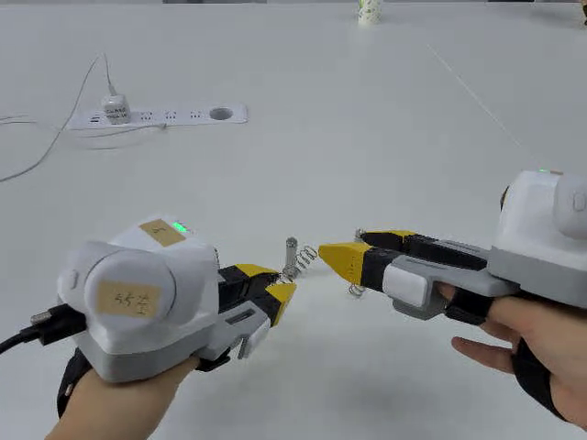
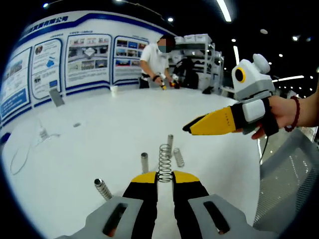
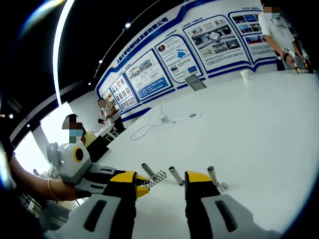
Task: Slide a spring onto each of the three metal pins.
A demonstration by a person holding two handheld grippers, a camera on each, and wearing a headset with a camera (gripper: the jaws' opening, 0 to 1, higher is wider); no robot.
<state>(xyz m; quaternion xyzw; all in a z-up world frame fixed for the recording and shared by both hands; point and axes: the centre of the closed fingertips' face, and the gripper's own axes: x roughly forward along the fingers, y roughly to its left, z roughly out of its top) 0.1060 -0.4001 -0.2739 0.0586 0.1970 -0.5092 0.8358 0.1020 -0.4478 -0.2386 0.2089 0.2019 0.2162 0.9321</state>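
Right now the left tongs are clenched on a spring, which stands straight out beyond their yellow tips. The right tongs are released, with their jaws set wide apart. In the left gripper view they come in from the right, held in a hand, their tips aimed toward the held spring but apart from it.

Just left of the held spring stands a bare pin. Straight beyond the spring rises a second pin, and a loose spring lies just right of that one. In the right gripper view this loose spring sits at the foot of the pin nearest that gripper's right-hand jaw. Close by the left tongs, off to the left of their jaws, a third pin wears a coil around its shaft.

All of this rests on a white table. Well beyond both tongs lies a white power strip with a charger plugged in. Farther still stands a paper cup.
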